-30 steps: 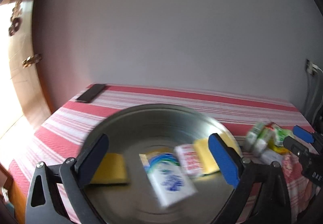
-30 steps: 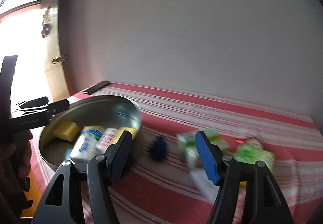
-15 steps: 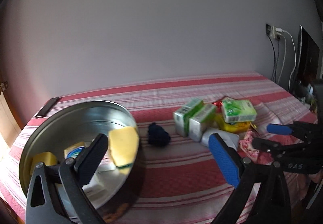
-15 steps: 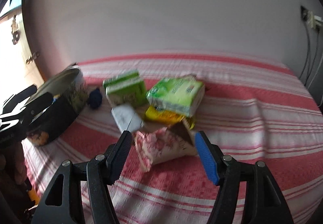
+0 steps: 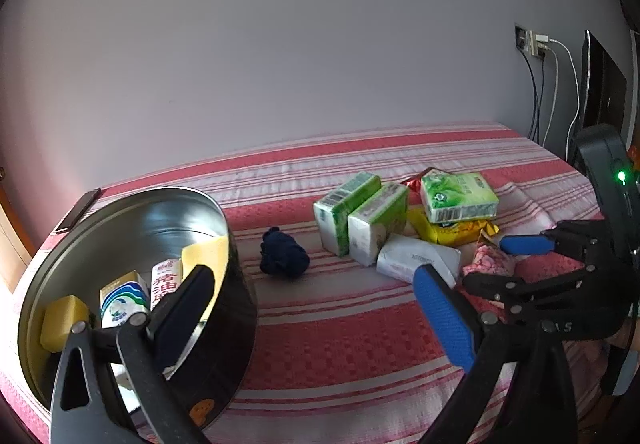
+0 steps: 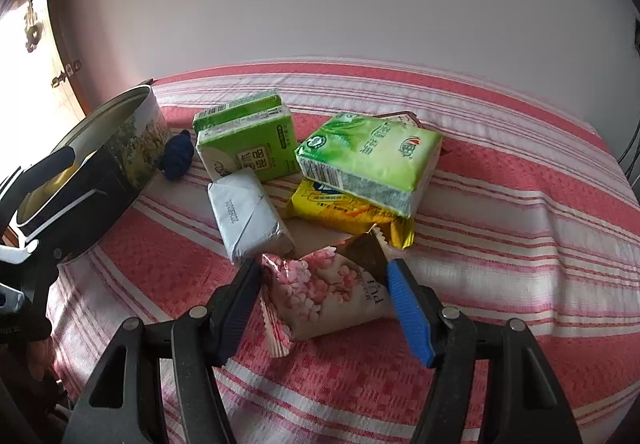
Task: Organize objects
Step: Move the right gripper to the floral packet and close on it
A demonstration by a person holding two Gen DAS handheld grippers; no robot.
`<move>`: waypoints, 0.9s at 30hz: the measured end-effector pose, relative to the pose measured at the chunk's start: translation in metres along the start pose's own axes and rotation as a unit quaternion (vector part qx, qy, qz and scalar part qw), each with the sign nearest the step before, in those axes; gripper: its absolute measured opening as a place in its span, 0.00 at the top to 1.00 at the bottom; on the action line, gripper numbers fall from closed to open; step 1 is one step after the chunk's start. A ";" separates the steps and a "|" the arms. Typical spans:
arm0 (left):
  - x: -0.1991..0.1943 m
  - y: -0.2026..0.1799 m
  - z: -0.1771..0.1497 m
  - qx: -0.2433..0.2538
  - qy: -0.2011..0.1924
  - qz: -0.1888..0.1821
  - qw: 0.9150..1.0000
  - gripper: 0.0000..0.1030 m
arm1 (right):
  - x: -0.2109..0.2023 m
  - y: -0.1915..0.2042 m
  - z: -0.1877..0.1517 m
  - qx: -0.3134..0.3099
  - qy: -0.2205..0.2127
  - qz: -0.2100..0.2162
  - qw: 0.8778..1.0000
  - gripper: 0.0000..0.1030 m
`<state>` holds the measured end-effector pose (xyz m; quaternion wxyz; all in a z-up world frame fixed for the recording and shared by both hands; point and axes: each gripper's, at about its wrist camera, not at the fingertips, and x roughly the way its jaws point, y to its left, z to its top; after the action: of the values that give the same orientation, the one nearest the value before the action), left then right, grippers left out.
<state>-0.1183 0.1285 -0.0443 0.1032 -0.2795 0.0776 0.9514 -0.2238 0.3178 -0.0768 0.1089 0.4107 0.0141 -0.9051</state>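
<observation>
Now the right claw (image 6: 320, 280) tips down over the bed (image 6: 520, 203), half open, with the pink packet (image 6: 320, 292) between its fingers, not squeezed. The left claw (image 5: 312, 292) is open and empty, one finger inside the tin (image 5: 224, 284). A white pack (image 6: 248, 215) and a yellow pack (image 6: 340, 207) lie just behind the packet.

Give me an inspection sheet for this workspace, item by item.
Surface: red-and-white striped cloth.
Job's things: round tin with cartons and yellow sponges inside; loose green tissue packs, white wrapped pack, yellow packet, pink floral packet.
Clutter: dark blue bundle; phone at the far edge.
Grippers: right gripper open, straddling the pink packet; left gripper open beside the tin.
Cables: plugged into wall socket.
Surroundings: plain wall, wooden door.
</observation>
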 end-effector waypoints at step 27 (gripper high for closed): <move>0.006 -0.023 -0.001 0.019 0.014 -0.013 1.000 0.02 | -0.021 -0.006 -0.004 0.004 -0.042 -0.032 0.999 0.64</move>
<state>-0.1176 0.1512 -0.0502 0.1198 -0.2913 0.0939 0.9444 -0.2088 0.3278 -0.0638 0.0785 0.3726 0.0194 -0.9245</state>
